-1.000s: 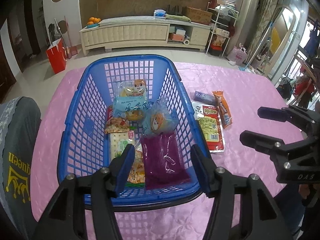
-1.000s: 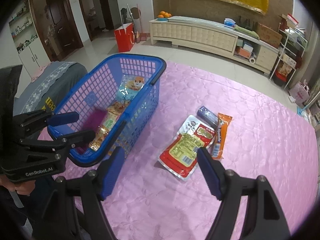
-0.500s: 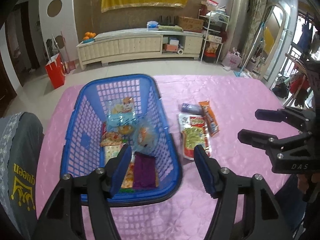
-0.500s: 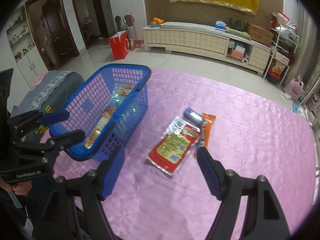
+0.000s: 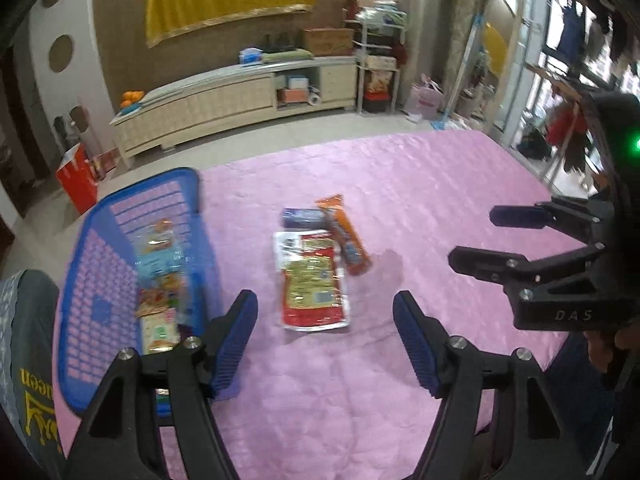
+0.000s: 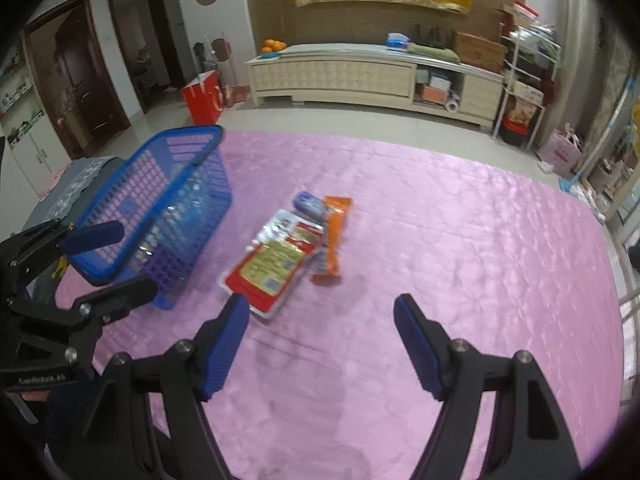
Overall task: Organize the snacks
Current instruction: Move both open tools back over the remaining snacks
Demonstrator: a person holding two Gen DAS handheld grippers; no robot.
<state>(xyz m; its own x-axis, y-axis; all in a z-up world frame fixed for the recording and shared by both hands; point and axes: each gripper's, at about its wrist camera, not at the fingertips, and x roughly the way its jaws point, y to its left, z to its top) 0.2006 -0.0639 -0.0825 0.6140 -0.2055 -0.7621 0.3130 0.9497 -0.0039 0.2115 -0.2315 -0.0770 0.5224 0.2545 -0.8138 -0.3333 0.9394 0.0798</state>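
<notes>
With both grippers [image 5: 325, 334] [image 6: 321, 338] spread and empty, drop onto the red pack [image 5: 313, 282] flat — pinch its short edges — then lift to the basket [image 5: 76, 280].

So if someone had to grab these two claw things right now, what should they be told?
Left gripper: open, empty, above the cloth near the basket.
Right gripper: open, empty, above the pink cloth.
Done: several snack packs already lie in the blue basket.
Left: three packs lie on the cloth beside the basket: the red pack, the orange pack and the small purple pack, all touching or overlapping.
Probable next move: pick up the red pack, the nearest, and put it in the basket.
</notes>
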